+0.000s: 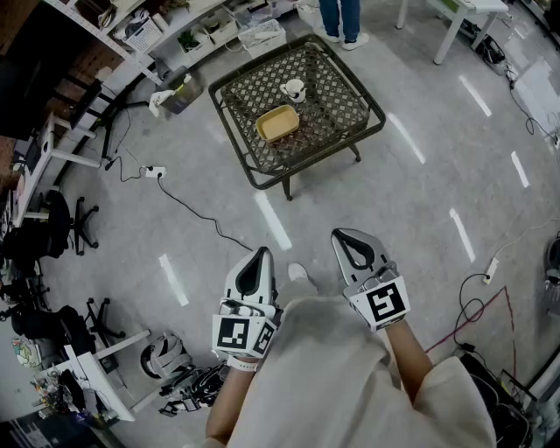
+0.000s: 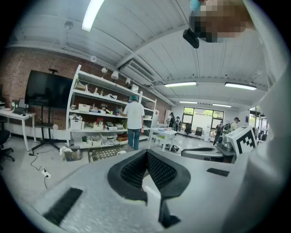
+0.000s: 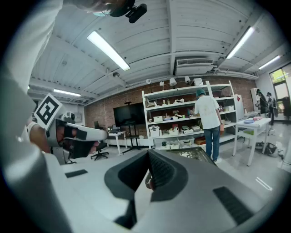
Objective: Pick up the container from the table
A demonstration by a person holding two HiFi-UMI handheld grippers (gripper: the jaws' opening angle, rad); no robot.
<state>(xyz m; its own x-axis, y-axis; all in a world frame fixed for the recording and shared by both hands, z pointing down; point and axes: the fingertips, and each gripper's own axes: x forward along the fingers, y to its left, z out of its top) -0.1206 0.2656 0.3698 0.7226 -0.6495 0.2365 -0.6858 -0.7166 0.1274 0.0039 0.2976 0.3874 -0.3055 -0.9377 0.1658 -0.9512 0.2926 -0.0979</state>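
Note:
The container (image 1: 277, 122) is a shallow yellow tray lying on a dark metal lattice table (image 1: 346, 118) far ahead of me in the head view, with a white cup (image 1: 295, 88) just behind it. Both grippers hang low near my body, well short of the table. My left gripper (image 1: 261, 255) is shut with nothing in it, and so is my right gripper (image 1: 344, 234). In the left gripper view the jaws (image 2: 146, 153) meet and the table (image 2: 105, 153) shows beyond them. The right gripper view shows its closed jaws (image 3: 148, 154) and the table (image 3: 193, 154).
A person (image 1: 339, 22) stands behind the table facing white shelving (image 1: 188, 31). A power strip and black cable (image 1: 188, 206) lie on the floor at left. Office chairs (image 1: 61, 223) and clutter stand at far left, and red and black cables (image 1: 477, 315) lie at right.

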